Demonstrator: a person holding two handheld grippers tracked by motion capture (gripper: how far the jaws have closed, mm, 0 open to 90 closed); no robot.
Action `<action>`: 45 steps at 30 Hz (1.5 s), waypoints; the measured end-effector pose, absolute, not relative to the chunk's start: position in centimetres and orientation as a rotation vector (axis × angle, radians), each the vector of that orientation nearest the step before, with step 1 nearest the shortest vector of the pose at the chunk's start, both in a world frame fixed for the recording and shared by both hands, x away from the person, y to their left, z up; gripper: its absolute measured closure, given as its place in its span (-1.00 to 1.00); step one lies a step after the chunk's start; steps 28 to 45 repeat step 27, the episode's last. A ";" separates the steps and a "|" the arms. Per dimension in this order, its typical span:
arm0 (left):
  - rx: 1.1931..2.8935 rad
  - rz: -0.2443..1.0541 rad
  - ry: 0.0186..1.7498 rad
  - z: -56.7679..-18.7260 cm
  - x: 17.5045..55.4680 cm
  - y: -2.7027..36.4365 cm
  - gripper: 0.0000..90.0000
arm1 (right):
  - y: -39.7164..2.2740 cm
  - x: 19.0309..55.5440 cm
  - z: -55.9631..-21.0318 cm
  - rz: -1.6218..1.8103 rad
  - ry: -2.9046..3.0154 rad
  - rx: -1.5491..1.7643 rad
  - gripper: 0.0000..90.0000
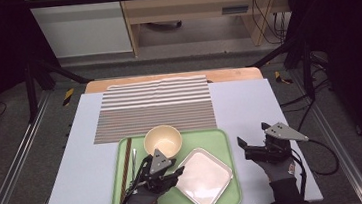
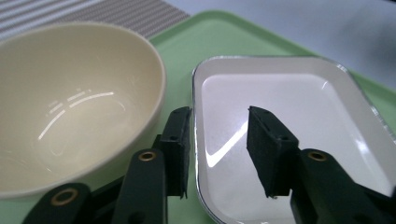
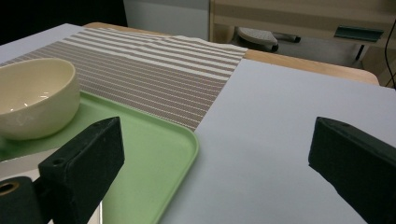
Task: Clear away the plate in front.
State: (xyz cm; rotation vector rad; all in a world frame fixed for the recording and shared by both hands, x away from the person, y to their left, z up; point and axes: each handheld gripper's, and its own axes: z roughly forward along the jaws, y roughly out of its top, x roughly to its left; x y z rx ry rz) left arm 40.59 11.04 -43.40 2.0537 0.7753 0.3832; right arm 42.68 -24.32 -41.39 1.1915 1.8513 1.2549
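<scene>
Left claw (image 1: 168,176): held over the near part of the green tray (image 1: 225,137). Jaws parted, straddling the near-left rim of the white square plate (image 2: 299,88); one jaw outside the rim, the other above the plate's inside. Pads (image 2: 180,140) stand clear of the rim; nothing gripped.

White square plate: lies flat in the tray, turned corner-on, directly ahead of and under the left claw. Glossy, with a raised edge.

Cream bowl (image 1: 162,140): upright in the tray, empty, just beyond the left claw and just beside the plate. In the left gripper view it sits close against the outer side of the claw's left jaw; whether it touches I cannot tell.

Long dark utensils (image 1: 127,162): laid along the tray's left edge, outboard of the left claw. Kind not clear at this distance.

Right claw (image 1: 251,142): held over the pale blue surface (image 1: 249,105), off the tray's right edge, well apart from the plate. Jaws wide open, holding nothing. The tray's far right corner lies just ahead of its left jaw in the right gripper view.

Striped placemat (image 1: 154,107): flat on the surface, beyond both claws, its near edge meeting the tray's far rim.
</scene>
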 end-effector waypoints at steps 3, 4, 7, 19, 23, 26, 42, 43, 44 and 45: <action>2.036 0.384 0.761 -42.5 40.6 11.7 0.09 | -24.3 42.7 -41.4 1.255 1.851 1.196 -0.92; 2.030 0.390 0.759 -42.2 40.6 12.0 0.04 | -24.4 42.7 -41.4 1.255 1.850 1.194 -0.92; 2.004 0.399 0.775 -41.6 41.1 13.1 -0.06 | -24.5 42.7 -41.4 1.255 1.848 1.195 -0.92; 1.945 0.478 0.858 -40.4 42.9 18.1 -0.43 | -24.8 42.7 -41.4 1.253 1.839 1.209 -0.92; 1.943 0.497 0.900 -40.8 43.4 19.3 -0.48 | -24.8 42.7 -41.4 1.249 1.843 1.210 -0.92; 1.927 0.511 0.930 -40.9 43.7 20.3 -0.49 | -24.8 42.7 -41.4 1.239 1.843 1.212 -0.92; 1.920 0.515 0.939 -40.9 43.8 20.6 -0.50 | -24.8 42.7 -41.4 1.241 1.843 1.213 -0.92; 1.920 0.515 0.939 -40.9 43.8 20.6 -0.50 | -24.8 42.7 -41.4 1.241 1.843 1.213 -0.92; 1.920 0.515 0.939 -40.9 43.8 20.6 -0.50 | -24.8 42.7 -41.4 1.241 1.843 1.213 -0.92; 1.920 0.515 0.939 -40.9 43.8 20.6 -0.50 | -24.8 42.7 -41.4 1.241 1.843 1.213 -0.92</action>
